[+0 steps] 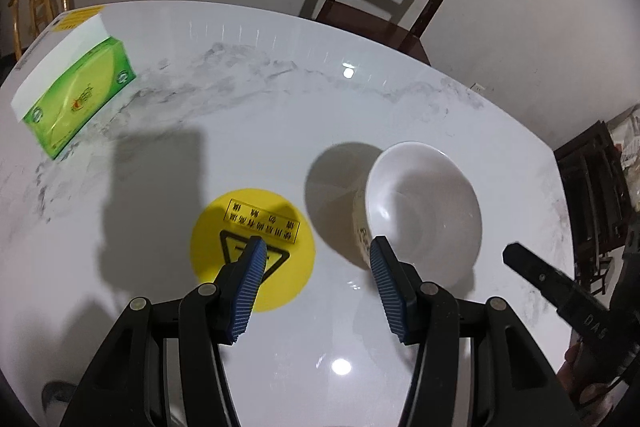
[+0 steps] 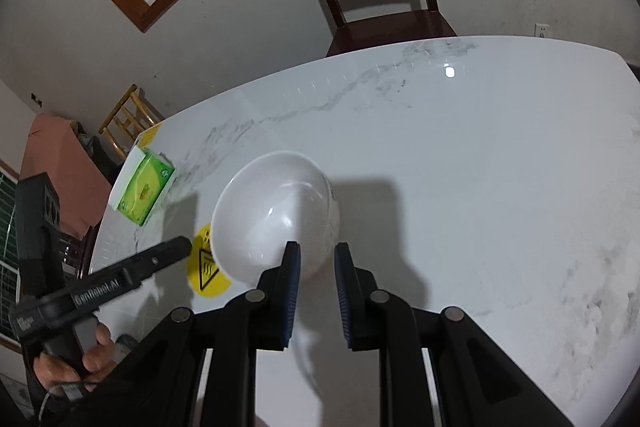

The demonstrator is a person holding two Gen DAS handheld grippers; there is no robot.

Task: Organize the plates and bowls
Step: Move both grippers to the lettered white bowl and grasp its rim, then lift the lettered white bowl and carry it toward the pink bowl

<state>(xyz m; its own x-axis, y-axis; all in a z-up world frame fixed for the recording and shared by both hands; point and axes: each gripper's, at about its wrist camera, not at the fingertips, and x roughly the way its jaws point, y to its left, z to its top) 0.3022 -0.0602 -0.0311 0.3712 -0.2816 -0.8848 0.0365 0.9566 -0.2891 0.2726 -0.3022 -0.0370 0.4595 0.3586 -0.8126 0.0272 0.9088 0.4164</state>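
Bowl (image 2: pixel 276 215) hangs tilted above the bench (image 2: pixel 480 167), its rim pinched by my right gripper (image 2: pixel 316 255), left gripper (image 1: pixel 318 251) half open and empty beside it, so I judge stacking not yet done, no plates in sight.

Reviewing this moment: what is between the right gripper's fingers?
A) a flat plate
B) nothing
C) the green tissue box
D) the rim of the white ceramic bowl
D: in the right wrist view the right gripper has its fingers nearly shut on the near rim of the white ceramic bowl, tilted above the white marble table; the green tissue box sits far off.
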